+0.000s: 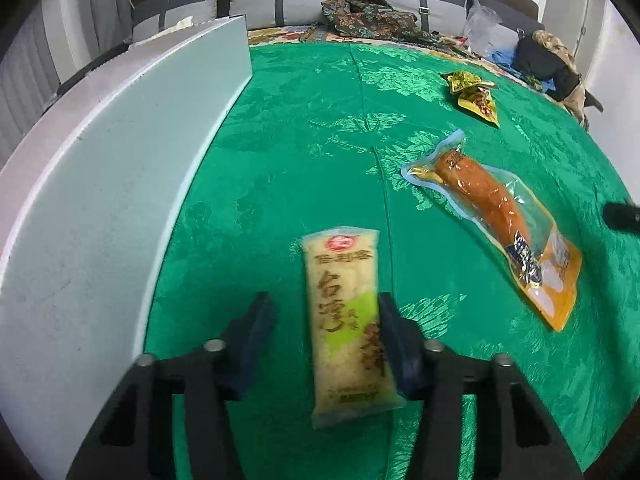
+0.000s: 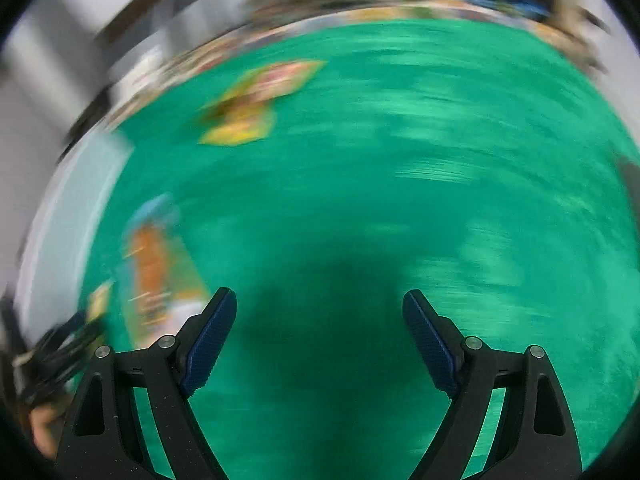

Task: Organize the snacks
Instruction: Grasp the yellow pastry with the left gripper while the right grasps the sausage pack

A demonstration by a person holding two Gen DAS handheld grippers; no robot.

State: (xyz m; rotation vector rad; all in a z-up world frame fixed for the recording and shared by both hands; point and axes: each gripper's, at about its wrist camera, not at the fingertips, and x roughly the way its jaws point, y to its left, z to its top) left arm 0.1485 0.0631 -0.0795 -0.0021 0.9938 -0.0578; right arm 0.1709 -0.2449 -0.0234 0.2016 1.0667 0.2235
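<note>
A pale yellow snack pack [image 1: 344, 320] with brown lettering lies lengthwise on the green cloth [image 1: 304, 128], between the fingers of my left gripper [image 1: 324, 298]. The right pad touches its edge. The left pad stands apart from it, with cloth showing in the gap, so the gripper is open. An orange sausage pack [image 1: 492, 216] lies to the right, and two small yellow packets [image 1: 476, 96] lie farther back. The right wrist view is blurred. In it my right gripper [image 2: 319, 293] is open over bare cloth, with the sausage pack [image 2: 156, 272] and yellow packets [image 2: 256, 100] to its left.
A tall white box wall [image 1: 100, 184] runs along the left of the cloth. Behind the table is a sofa with grey cushions, patterned fabric [image 1: 368, 12] and a clear bag [image 1: 484, 28]. A dark tip [image 1: 620, 216] juts in at the right edge.
</note>
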